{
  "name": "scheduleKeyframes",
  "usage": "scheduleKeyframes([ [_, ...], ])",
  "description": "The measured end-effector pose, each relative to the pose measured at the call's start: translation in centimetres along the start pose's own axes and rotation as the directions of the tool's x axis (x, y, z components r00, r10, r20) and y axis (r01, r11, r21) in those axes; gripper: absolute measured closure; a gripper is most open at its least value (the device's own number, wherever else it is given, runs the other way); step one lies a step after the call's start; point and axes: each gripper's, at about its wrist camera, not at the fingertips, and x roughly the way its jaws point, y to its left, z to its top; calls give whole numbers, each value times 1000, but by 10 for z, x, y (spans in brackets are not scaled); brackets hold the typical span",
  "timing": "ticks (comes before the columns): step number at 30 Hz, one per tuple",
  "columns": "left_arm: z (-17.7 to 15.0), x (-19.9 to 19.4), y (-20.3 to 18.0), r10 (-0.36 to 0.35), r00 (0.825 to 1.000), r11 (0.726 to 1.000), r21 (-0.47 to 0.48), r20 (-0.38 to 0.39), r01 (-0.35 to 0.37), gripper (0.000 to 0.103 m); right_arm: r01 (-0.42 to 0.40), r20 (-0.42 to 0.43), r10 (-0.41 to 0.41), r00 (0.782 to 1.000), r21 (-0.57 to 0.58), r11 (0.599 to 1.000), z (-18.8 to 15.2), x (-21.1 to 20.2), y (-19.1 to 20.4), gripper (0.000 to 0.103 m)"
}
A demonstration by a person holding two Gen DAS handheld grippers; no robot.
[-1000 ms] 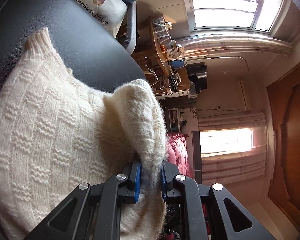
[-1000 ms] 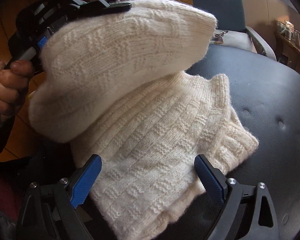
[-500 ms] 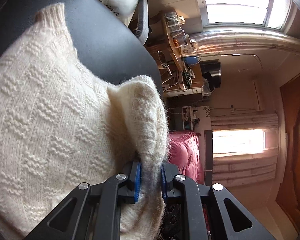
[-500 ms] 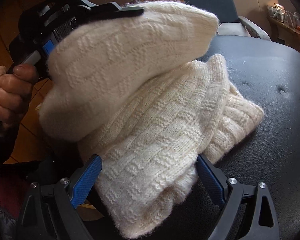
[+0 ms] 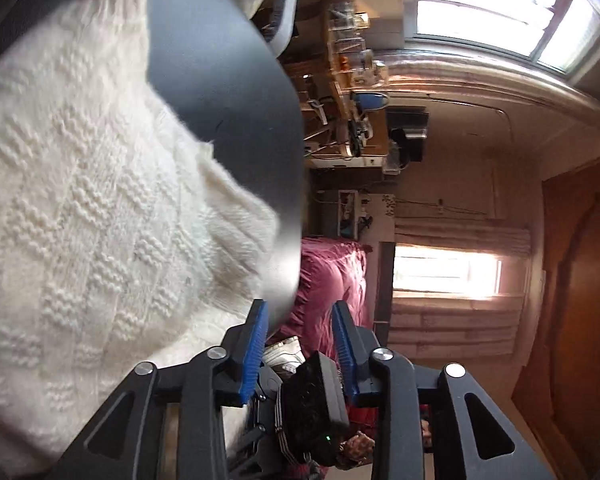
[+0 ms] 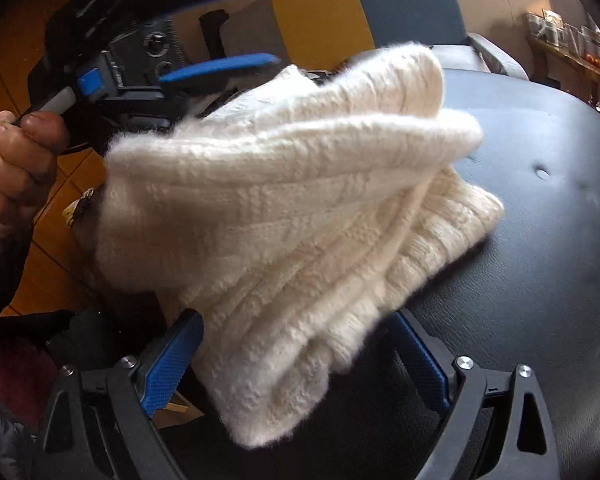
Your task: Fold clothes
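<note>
We start with the big black seat (image 6: 540, 240), our landmark. The cream sweater (image 6: 300, 220) lies bunched on its near-left part, one folded layer flopped over the rest and the ribbed hem reaching toward the seat's middle; a corner hangs off the near edge.

Our left gripper (image 6: 220, 28), held in a hand (image 6: 16, 168), sits off the seat's left side, above the sweater. Its jaws stand moderately apart and hold nothing; the knit lies just beneath them, touching or not we cannot tell. Our right gripper (image 6: 296, 356) waits at the seat's near edge, jaws spread wide, the overhanging corner between them but not pinched.

How will it handle? We judge it thick, soft, fuzzy and light: it slumps, holds no crease and grips easily. Best taken at the ribbed hem or a doubled edge, both layers together.

The left wrist view shows the sweater (image 5: 80, 200) flat against the seat (image 5: 236, 92), the left gripper (image 5: 300, 340) empty, and the room beyond. Only the right wrist view shows the rolled-over fold and the hand.
</note>
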Motion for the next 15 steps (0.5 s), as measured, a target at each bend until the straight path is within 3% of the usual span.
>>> scheduleKeyframes([
  [4, 0, -70, 3, 35, 992, 994, 97, 124, -47, 53, 24, 8, -24, 1000, 50, 998, -13, -31, 3, 6],
  [8, -11, -117, 35, 182, 961, 967, 140, 210, -214, 52, 41, 53, -42, 998, 23, 999, -10, -70, 27, 6],
  [11, -25, -127, 62, 249, 944, 944, 166, 215, -287, 52, 13, 97, -7, 995, -59, 998, 1, -113, 53, 6],
  [12, -29, -127, 68, 258, 943, 939, 176, 212, -296, 52, 0, 87, 9, 996, -103, 995, 10, -115, 67, 6],
  [15, -39, -121, 72, 258, 944, 924, 232, 207, -304, 52, -46, -40, 38, 998, -195, 980, 75, -72, 89, 6],
])
